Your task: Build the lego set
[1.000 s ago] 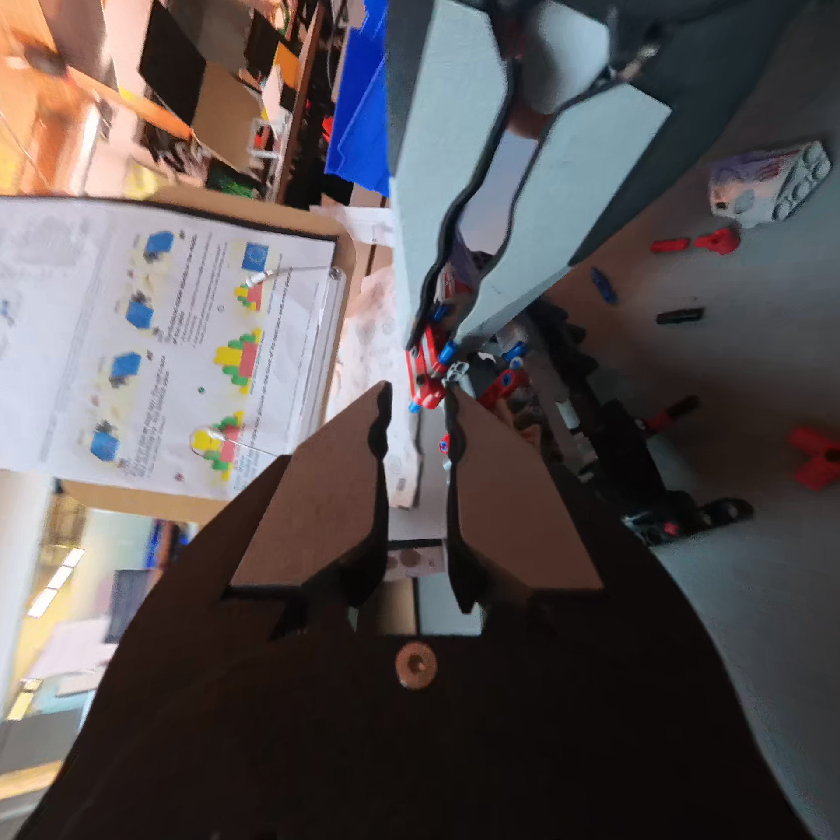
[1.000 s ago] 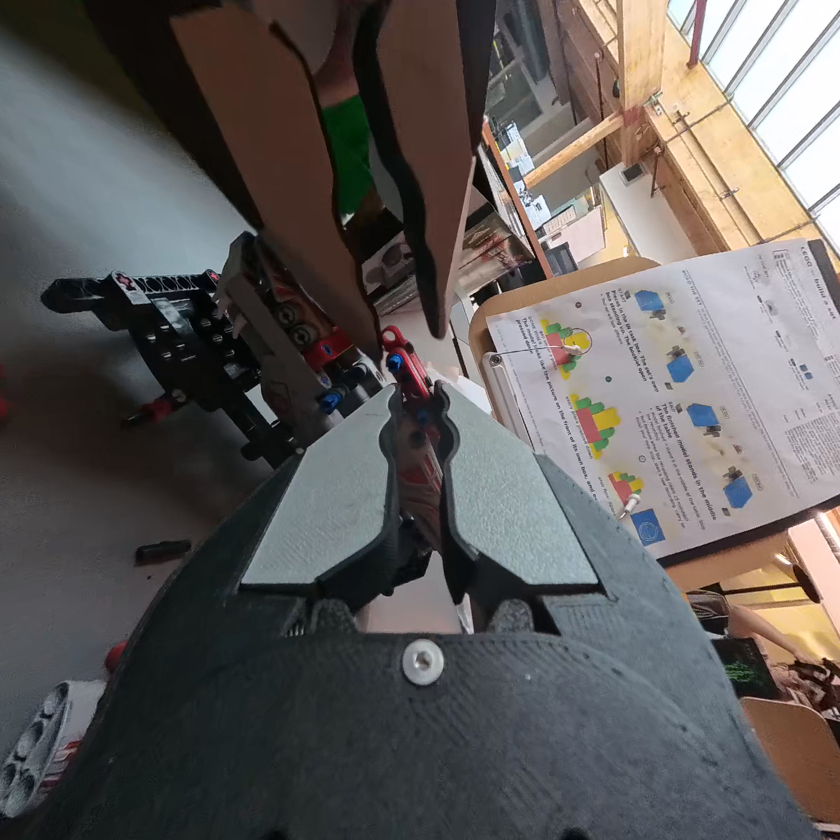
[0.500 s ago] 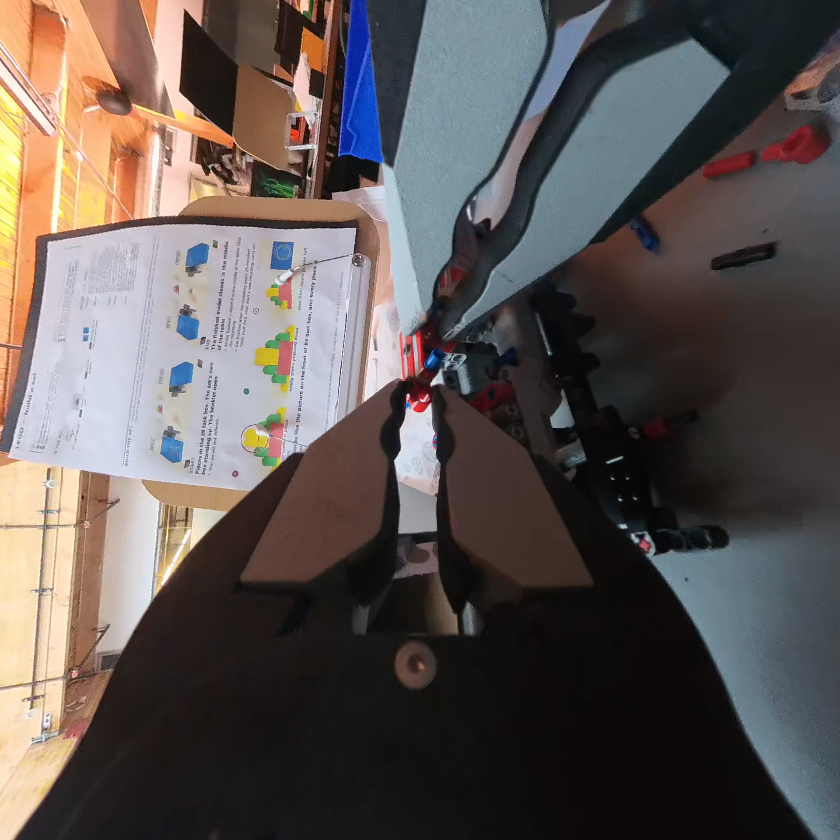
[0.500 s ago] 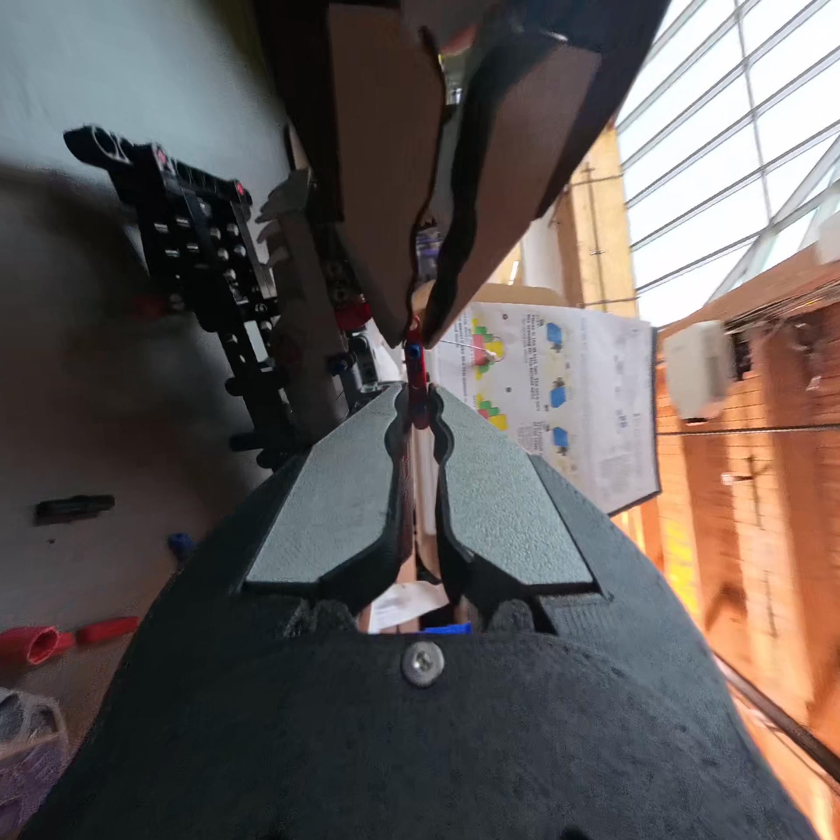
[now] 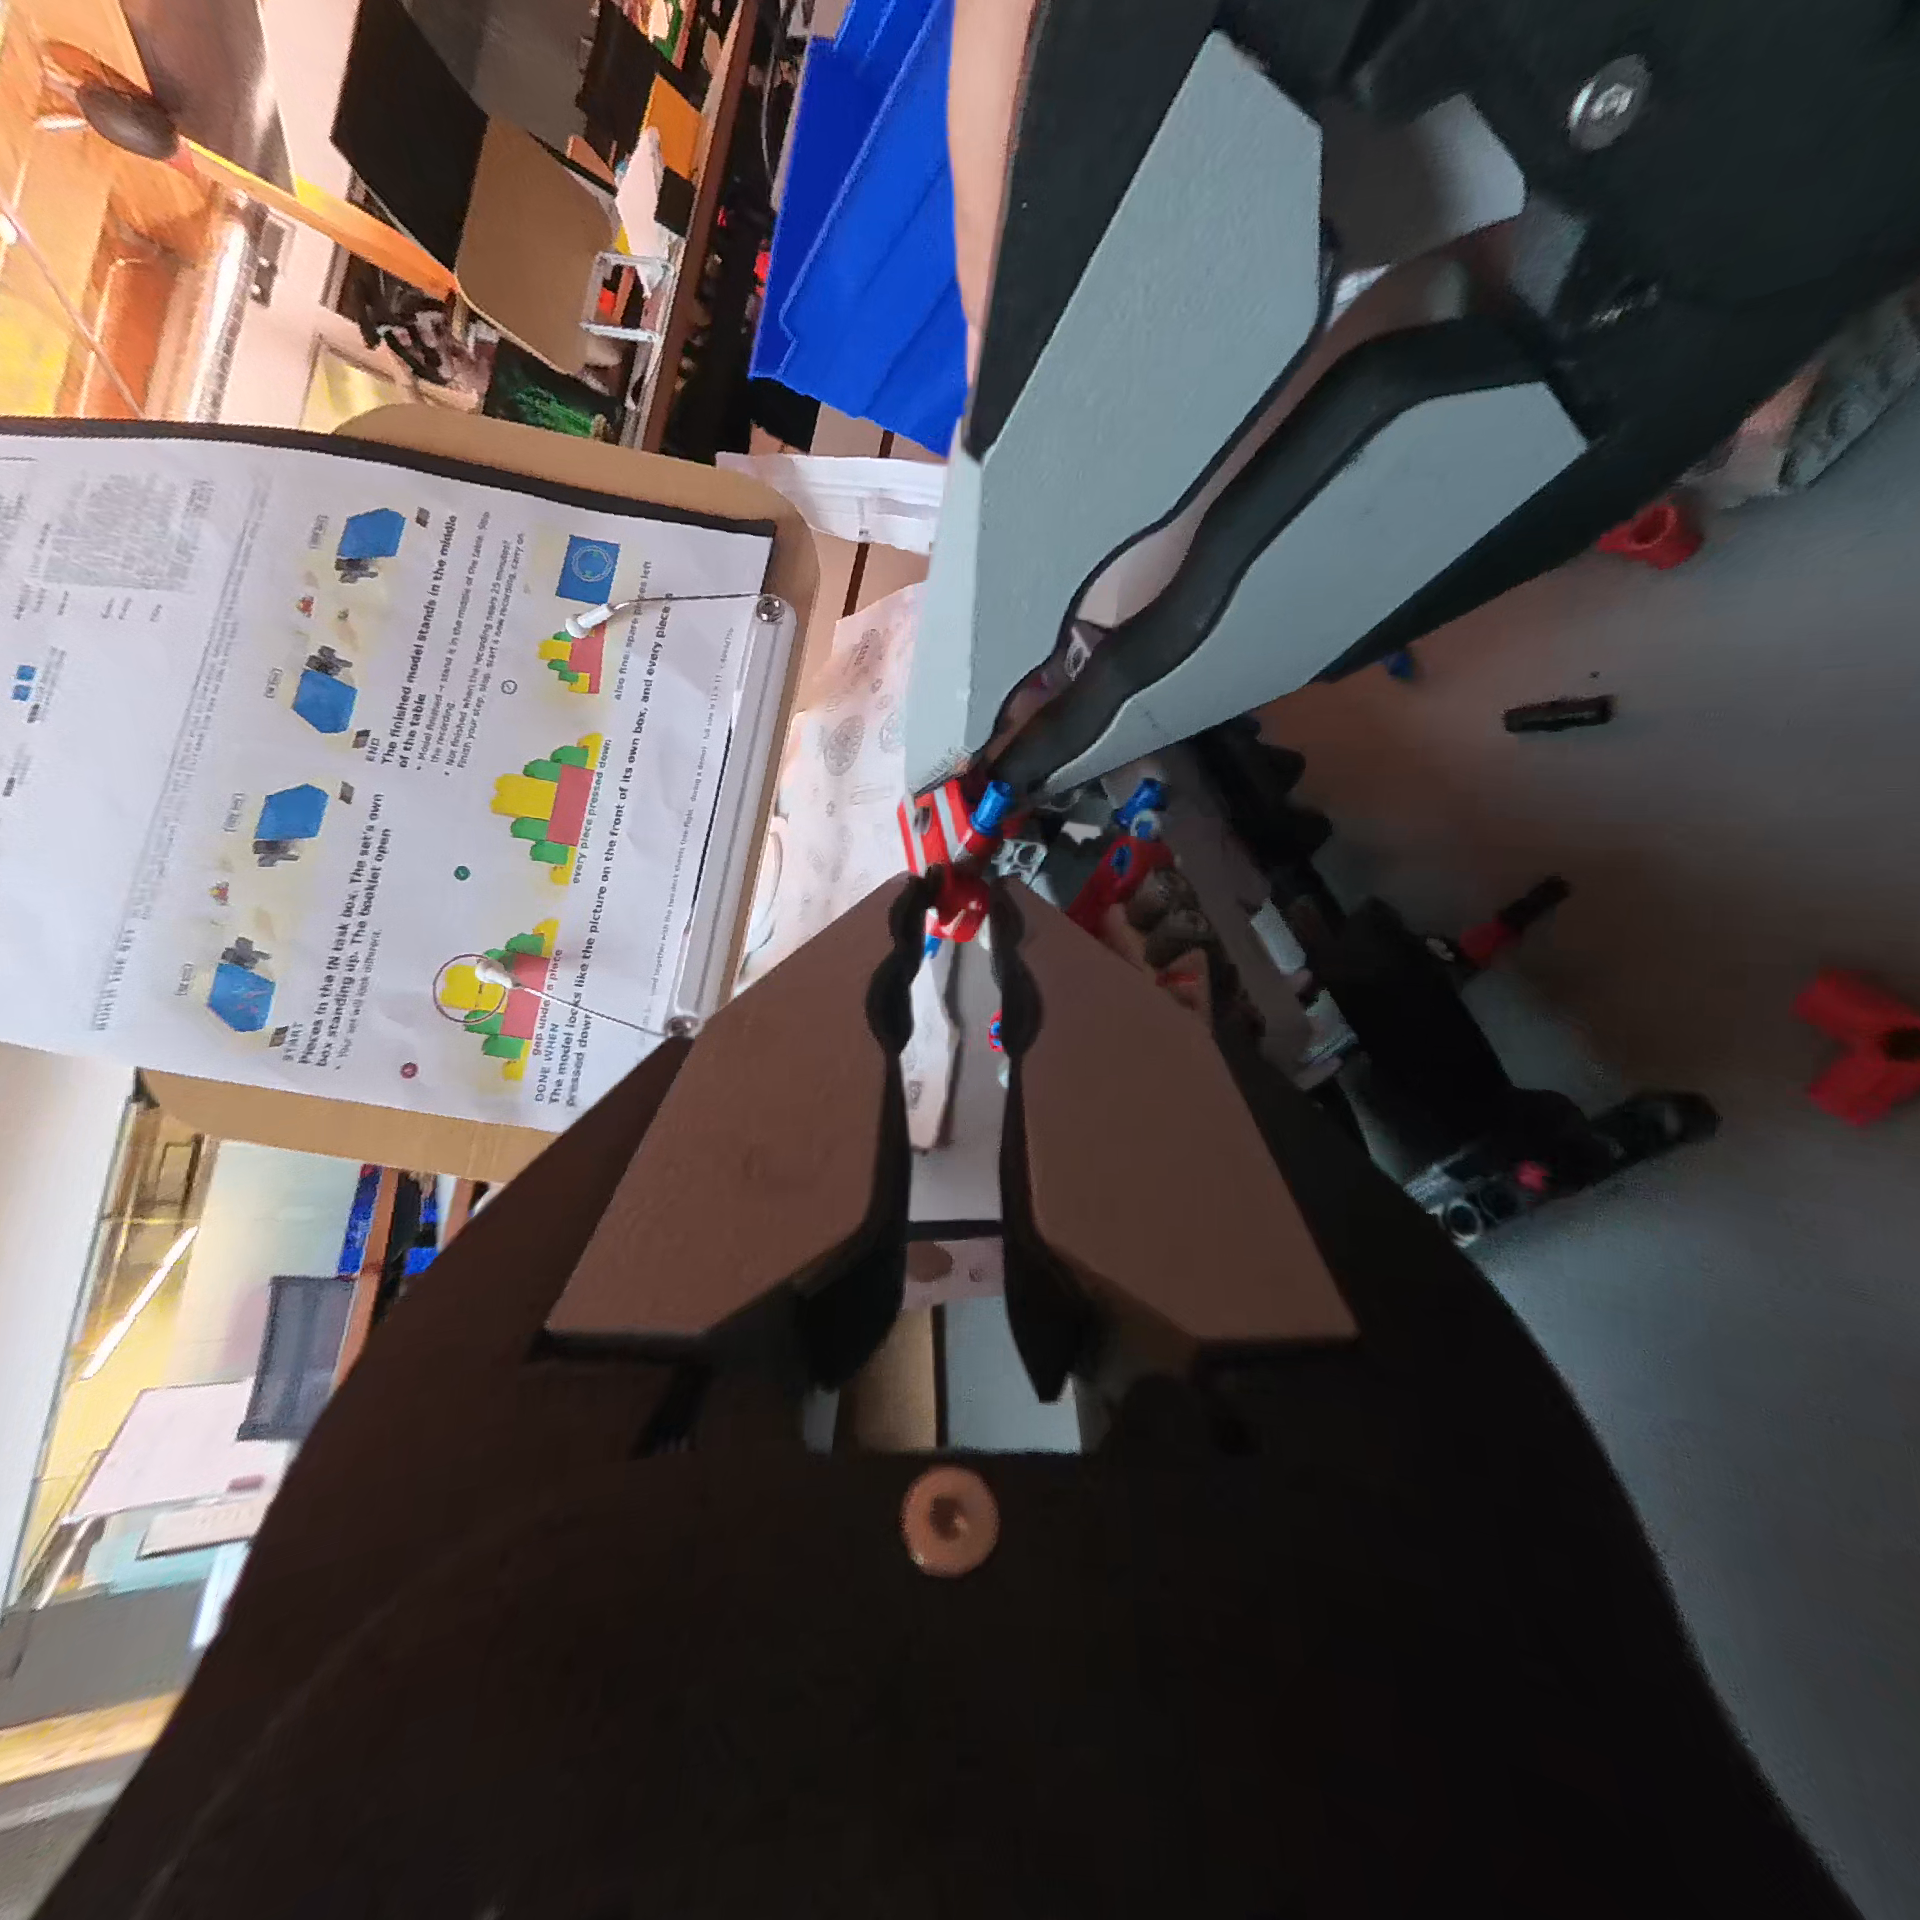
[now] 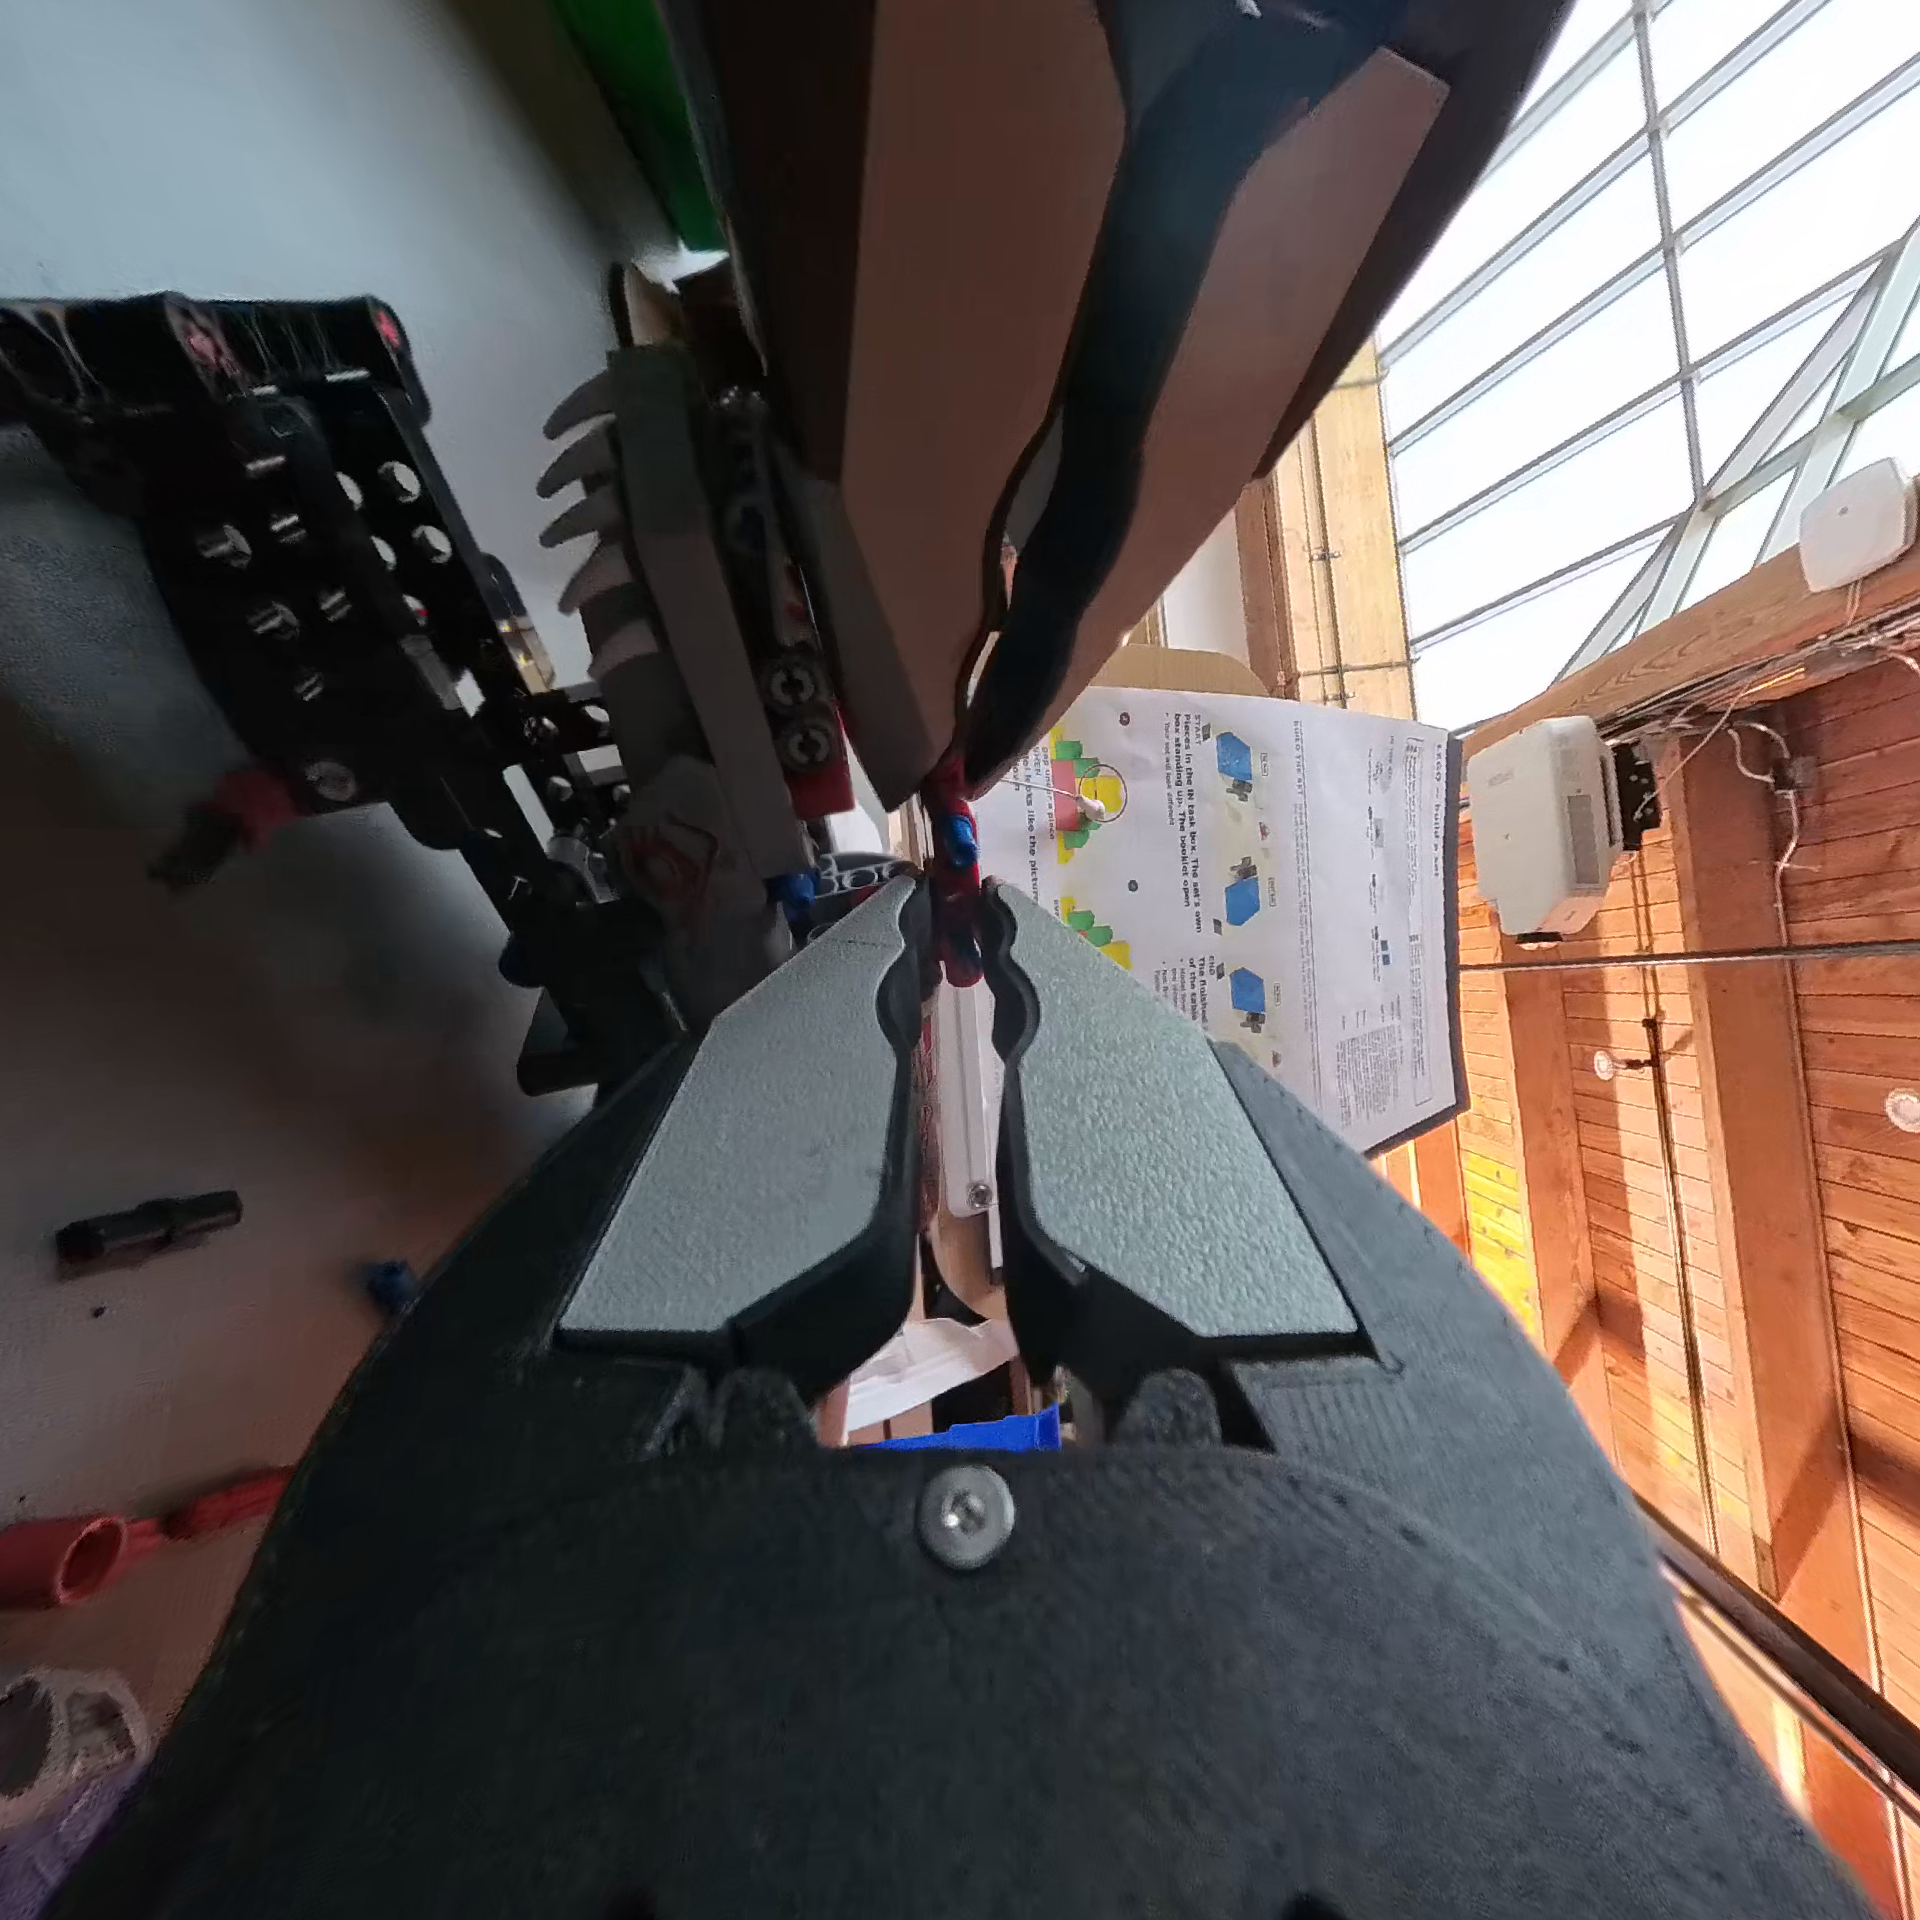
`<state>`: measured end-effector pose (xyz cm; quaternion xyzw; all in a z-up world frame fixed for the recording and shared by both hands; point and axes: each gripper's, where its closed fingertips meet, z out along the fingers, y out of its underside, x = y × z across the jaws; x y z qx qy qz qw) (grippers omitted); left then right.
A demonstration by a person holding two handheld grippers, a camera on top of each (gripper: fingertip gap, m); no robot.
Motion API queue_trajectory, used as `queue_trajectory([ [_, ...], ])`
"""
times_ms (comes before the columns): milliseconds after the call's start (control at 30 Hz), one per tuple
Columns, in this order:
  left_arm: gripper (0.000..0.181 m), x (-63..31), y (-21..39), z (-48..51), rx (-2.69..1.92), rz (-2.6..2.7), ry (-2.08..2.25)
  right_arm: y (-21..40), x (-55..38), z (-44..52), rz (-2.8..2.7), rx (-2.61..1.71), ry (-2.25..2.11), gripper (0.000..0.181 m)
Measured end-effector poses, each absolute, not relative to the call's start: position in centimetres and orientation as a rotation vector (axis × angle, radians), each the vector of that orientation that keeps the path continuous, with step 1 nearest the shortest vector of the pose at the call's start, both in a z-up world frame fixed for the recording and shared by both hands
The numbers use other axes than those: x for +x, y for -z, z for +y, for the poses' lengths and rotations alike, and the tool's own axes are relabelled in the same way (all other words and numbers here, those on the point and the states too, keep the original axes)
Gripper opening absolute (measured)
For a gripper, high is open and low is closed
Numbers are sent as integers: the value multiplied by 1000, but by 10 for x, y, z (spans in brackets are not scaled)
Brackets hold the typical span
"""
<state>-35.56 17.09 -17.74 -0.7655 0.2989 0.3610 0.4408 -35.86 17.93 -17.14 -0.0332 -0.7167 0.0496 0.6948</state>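
Red piece (image 5: pixel 958 902) pinched between two claws, left claw (image 5: pixel 951 914) and right claw (image 6: pixel 954 896).

I think I am looking into a big workshop or lab hall. The wooden plank wall (image 6: pixel 1766 1091) is warm orange, and a high glass roof (image 6: pixel 1662 312) lets in daylight. A white box (image 6: pixel 1548 831) hangs high on the wall with wires near it. An instruction sheet (image 5: pixel 364 779) with drawings is clipped to a brown board (image 5: pixel 790 561). Behind it I see a blue bin (image 5: pixel 873 239) and crowded shelves (image 5: pixel 582 187). Small building pieces lie on the grey table (image 5: pixel 1662 831).
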Motion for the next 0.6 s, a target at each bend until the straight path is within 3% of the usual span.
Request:
queue_trajectory([
  [233,9,-358,180,182,-1806,885,-1174,176,-359,186,-1628,-80,-102,5],
  [600,7,-366,181,191,-1897,704,-1162,176,-354,195,-1656,-109,-79,4],
])
